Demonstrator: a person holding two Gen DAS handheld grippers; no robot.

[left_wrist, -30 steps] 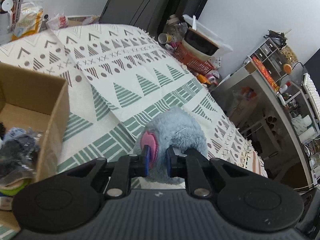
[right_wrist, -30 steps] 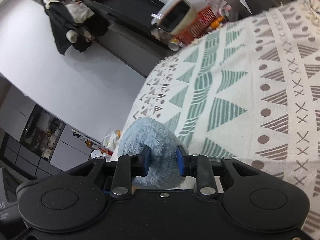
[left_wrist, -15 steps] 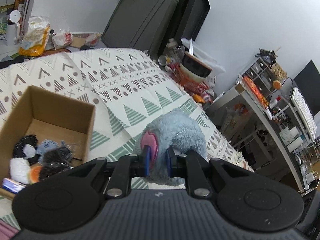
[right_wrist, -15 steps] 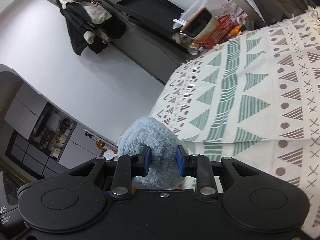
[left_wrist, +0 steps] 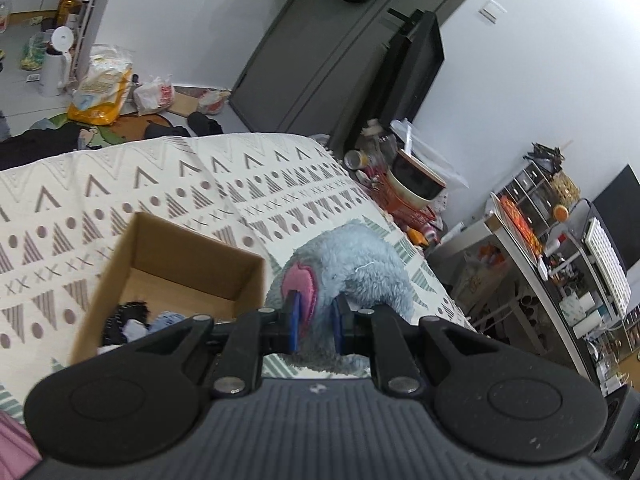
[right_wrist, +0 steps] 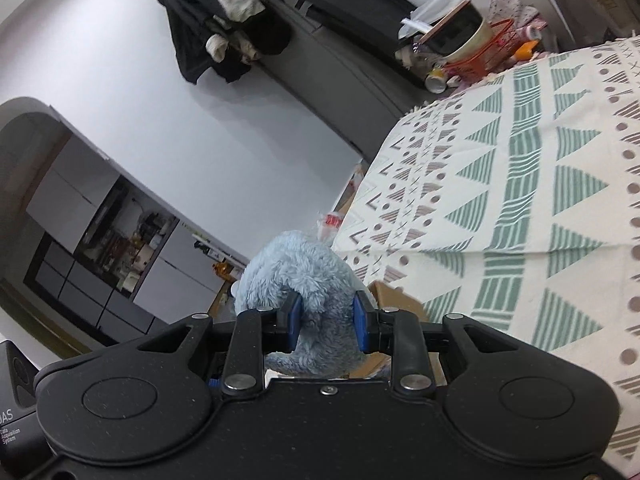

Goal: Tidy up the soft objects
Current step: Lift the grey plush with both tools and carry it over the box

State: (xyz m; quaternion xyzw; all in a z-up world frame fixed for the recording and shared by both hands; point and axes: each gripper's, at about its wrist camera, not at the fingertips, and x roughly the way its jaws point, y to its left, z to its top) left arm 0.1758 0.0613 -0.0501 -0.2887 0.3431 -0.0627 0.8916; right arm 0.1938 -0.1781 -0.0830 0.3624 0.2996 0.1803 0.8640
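A fluffy light-blue plush toy (left_wrist: 352, 264) with a pink patch hangs above the patterned bed cover (left_wrist: 200, 184). My left gripper (left_wrist: 316, 320) is shut on it at the pink patch. My right gripper (right_wrist: 325, 320) is shut on another furry blue part of the plush toy (right_wrist: 296, 268). Left of the toy in the left wrist view, an open cardboard box (left_wrist: 192, 248) sits on the cover and holds several small dark and pale soft items (left_wrist: 132, 320). A corner of the cardboard box (right_wrist: 390, 294) shows just past my right fingers.
Beyond the bed's far edge stand a red basket with a bowl (left_wrist: 412, 188), cans and bottles. Shelves full of clutter (left_wrist: 560, 240) are on the right. Bags and a white kettle (left_wrist: 56, 60) lie on the floor behind. A pink cloth (left_wrist: 12, 440) shows at bottom left.
Both grippers have risen with the plush toy held between them. In the left wrist view the box has slid rightward to sit just beside the toy, and more of the room shows.
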